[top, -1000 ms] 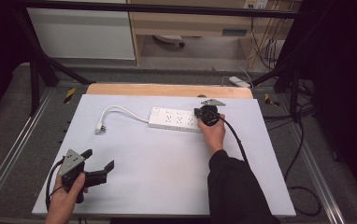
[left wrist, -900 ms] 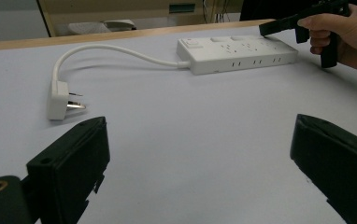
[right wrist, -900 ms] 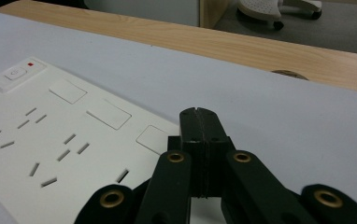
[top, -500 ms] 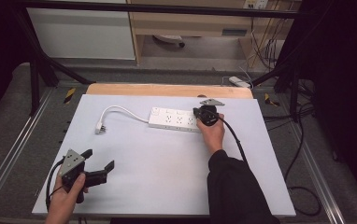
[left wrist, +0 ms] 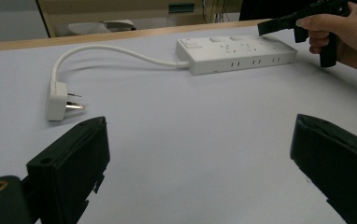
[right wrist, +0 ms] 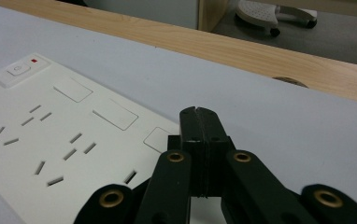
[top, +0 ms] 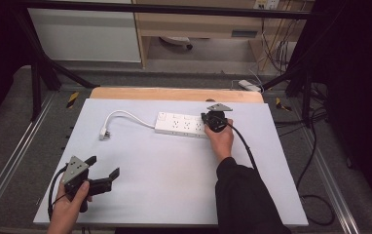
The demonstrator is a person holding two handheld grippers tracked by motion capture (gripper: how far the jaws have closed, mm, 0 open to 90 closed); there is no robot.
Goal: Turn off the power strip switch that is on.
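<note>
A white rectangular plastic power strip [top: 181, 124] lies flat toward the far side of the pale grey bench [top: 174, 195], its long side running across the bench just in front of the strip of bare wood at the far edge. From its left end a white cable [top: 125, 115] arcs away and ends in a white three-pin plug [top: 104, 133] lying on its side on the bench, well clear of the strip.

The right gripper [top: 213, 117], held in the person's right hand [top: 220, 141], sits at the strip's right end. In the right gripper view its two black jaws are pressed fully together with nothing between them [right wrist: 200, 119], their tips poised over the end of the strip beside the last blank square panel; whether they touch the white casing cannot be told. The strip's switch with a small red mark [right wrist: 20, 69] lies at the opposite end.

The left gripper [top: 103, 168], in the person's left hand [top: 69, 207], rests near the bench's front left corner, well apart from the strip. Its jaws stand wide open and empty [left wrist: 200, 158], pointing across the bare bench toward the plug and strip.
</note>
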